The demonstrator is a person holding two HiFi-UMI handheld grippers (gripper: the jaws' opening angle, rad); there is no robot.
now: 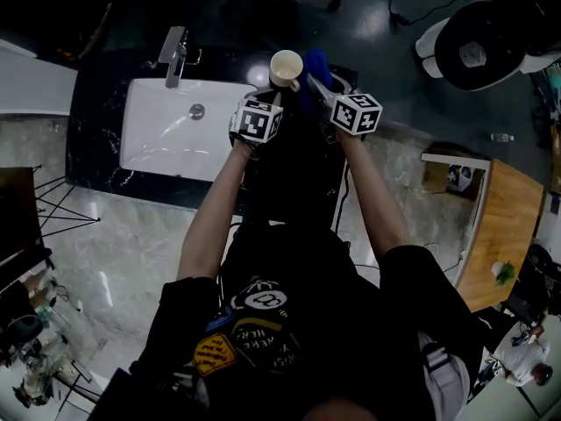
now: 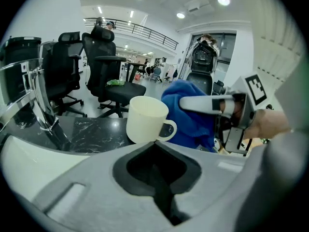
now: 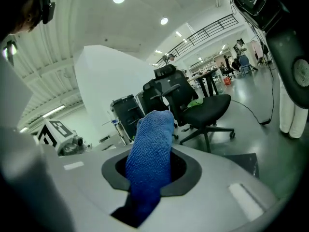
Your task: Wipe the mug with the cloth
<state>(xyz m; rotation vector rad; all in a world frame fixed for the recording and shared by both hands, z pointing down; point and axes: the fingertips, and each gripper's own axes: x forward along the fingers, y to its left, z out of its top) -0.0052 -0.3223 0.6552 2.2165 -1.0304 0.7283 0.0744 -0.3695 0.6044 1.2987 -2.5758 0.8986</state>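
left claw [image 2: 155,144] jaws together, cream mug [image 2: 146,119] just past its tips, black marble table [image 2: 91,132] behind, right claw [image 3: 155,151] clamped on blue cloth [image 3: 154,124], cloth touching mug handle side

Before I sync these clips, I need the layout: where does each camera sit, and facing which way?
Head view: on the person's head, looking steeply down on the sink, mug and cloth; both forearms and marker cubes show.
Left gripper view: on the left gripper, looking along its grey jaws to the mug; the right gripper with the cloth shows alongside.
Right gripper view: on the right gripper, looking along its jaws, clamped on the cloth, toward an office chair.
Head and left gripper views share mug and cloth.
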